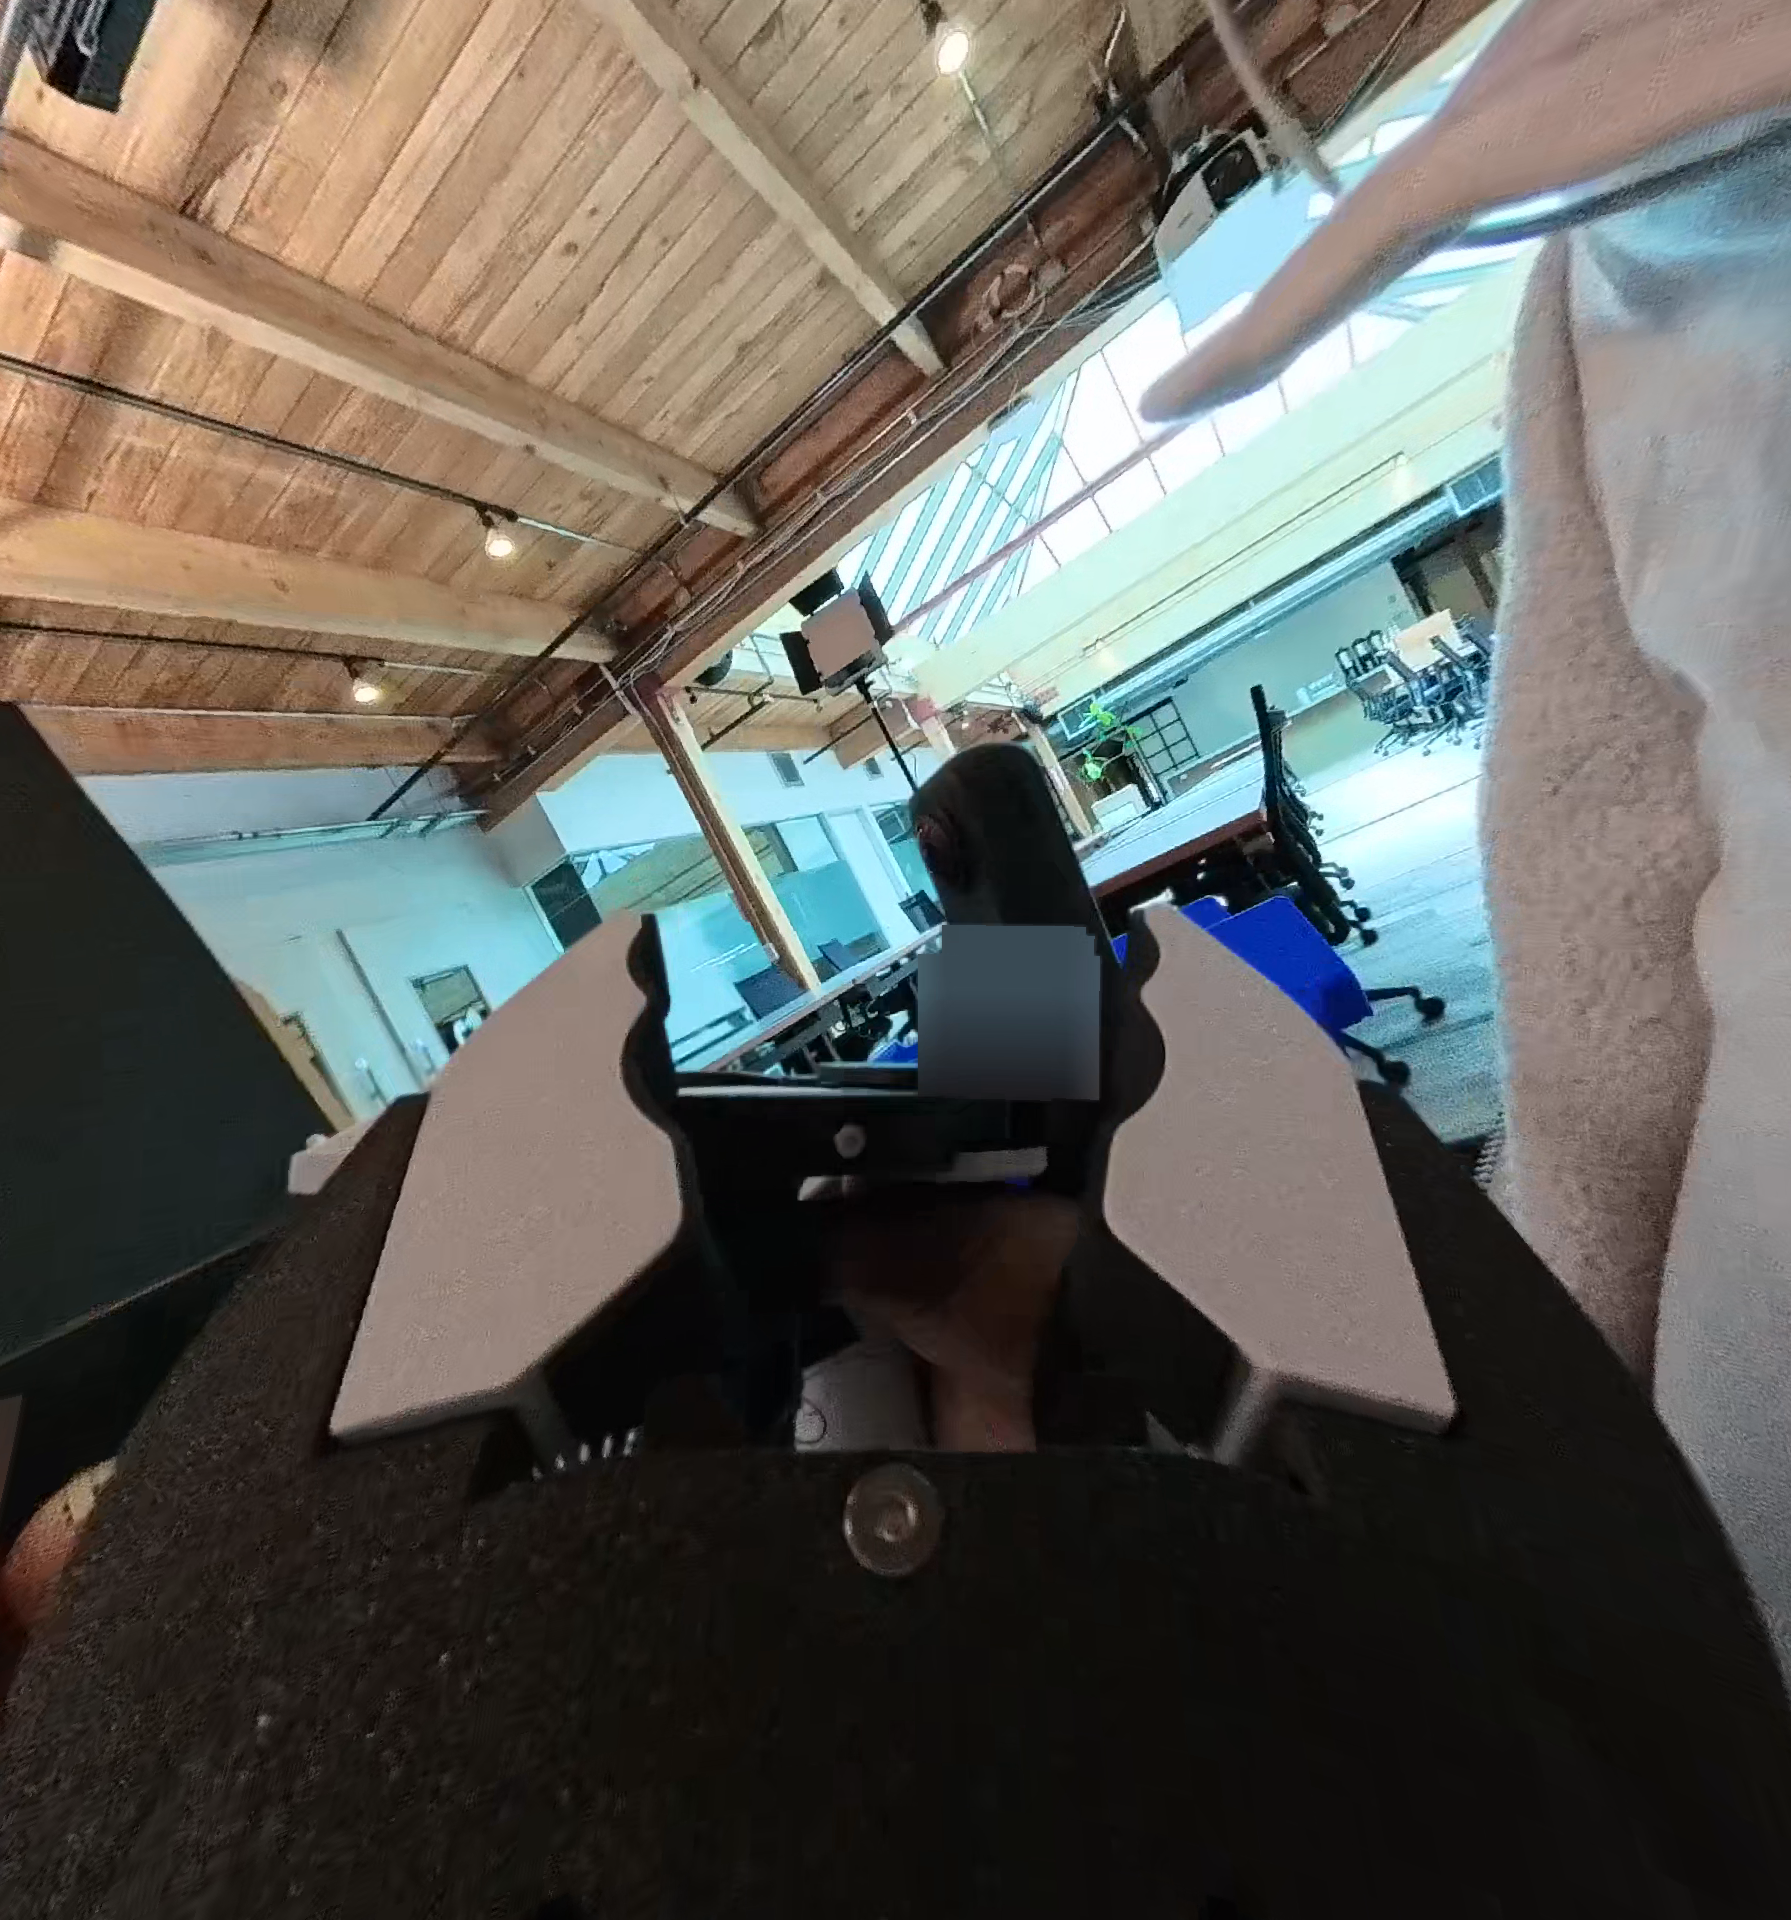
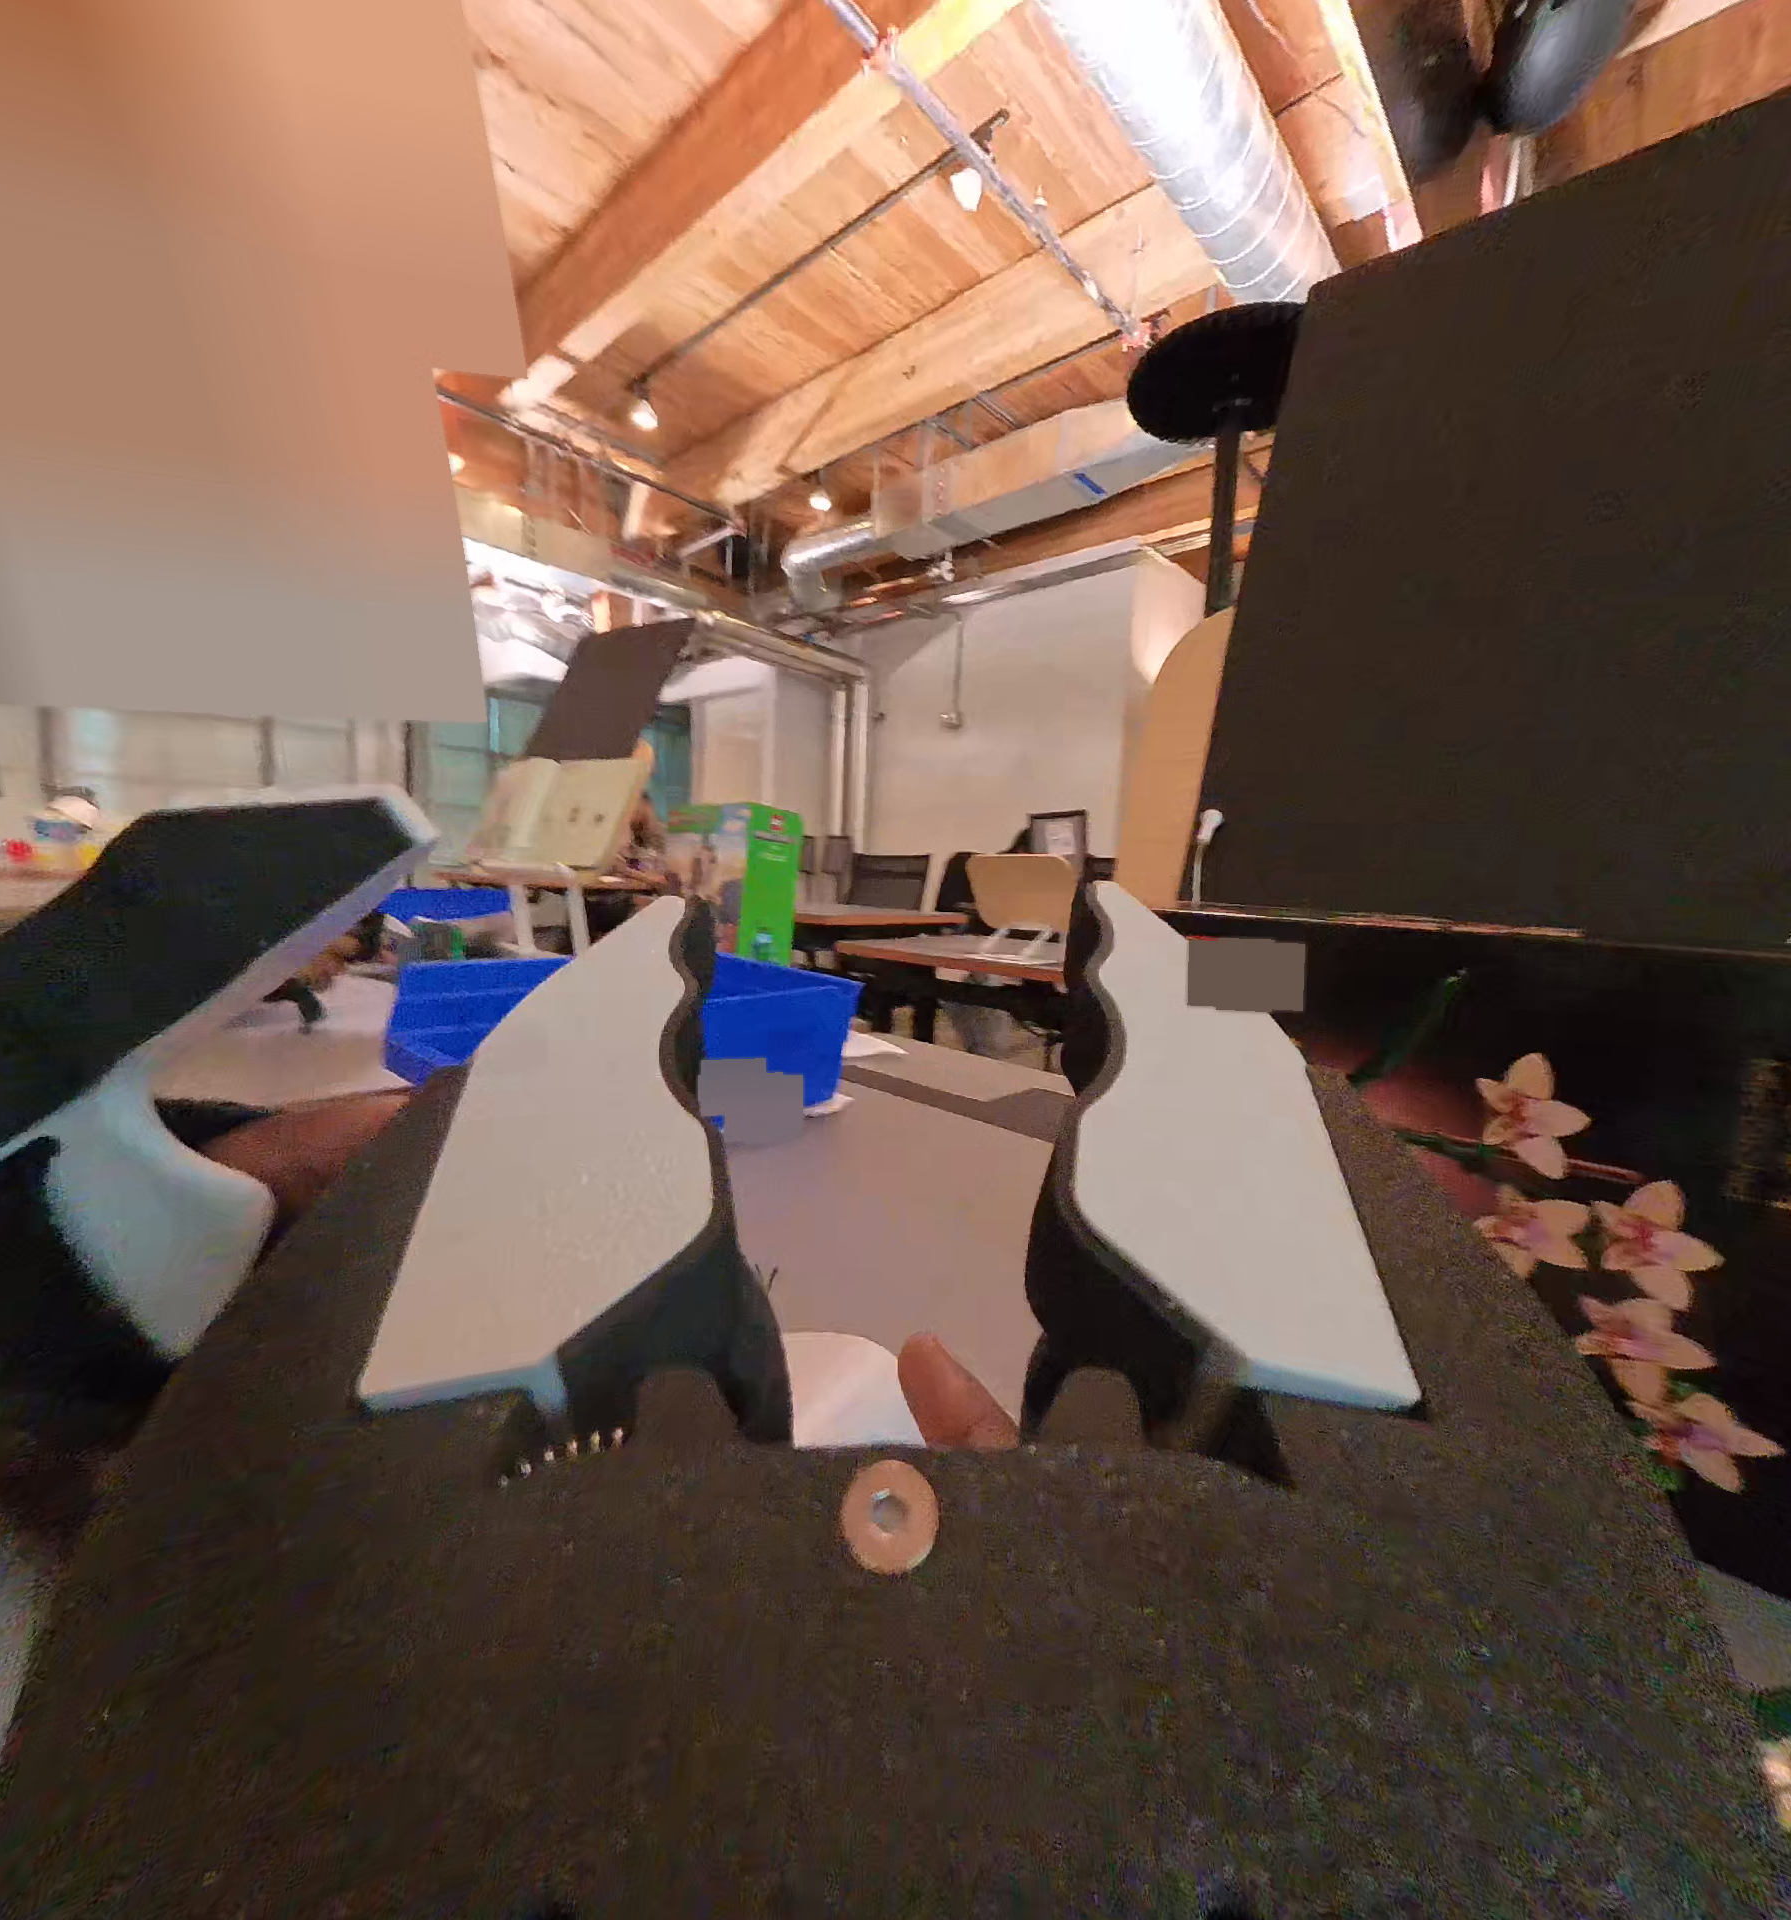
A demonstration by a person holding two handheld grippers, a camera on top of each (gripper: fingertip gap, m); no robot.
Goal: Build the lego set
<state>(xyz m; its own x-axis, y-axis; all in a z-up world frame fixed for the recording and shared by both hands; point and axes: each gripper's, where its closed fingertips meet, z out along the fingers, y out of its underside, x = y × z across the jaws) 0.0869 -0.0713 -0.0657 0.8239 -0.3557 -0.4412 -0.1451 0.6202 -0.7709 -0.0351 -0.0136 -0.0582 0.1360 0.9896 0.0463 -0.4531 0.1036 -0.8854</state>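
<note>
Left wrist view is tilted upward, so that a plank ceiling (image 1: 371, 312) and a wide room are seen beyond the left tongs (image 1: 891, 997). Its fingers (image 1: 548, 1122) are spread well apart, and nothing is gripped between them. Past their tips a dark rounded object (image 1: 1005, 842) is seen, partly masked; what it is cannot be told. A pale sleeve (image 1: 1649, 831) fills the right edge, and a hand (image 1: 1390, 229) is stretched out above it. A blue bin (image 1: 1275, 956) is glimpsed behind the right finger.

In the right wrist view the right tongs (image 2: 891, 997) are likewise held wide open and empty above a grey bench (image 2: 891, 1195). The other tongs (image 2: 143, 935) are seen at the left, tilted. Blue bins (image 2: 766, 1018) stand on the bench beyond the fingertips, and a green box (image 2: 756, 883) stands behind them. A black box with pink flowers printed on it (image 2: 1597, 1247) lies just to the right. No loose bricks can be made out in either view.
</note>
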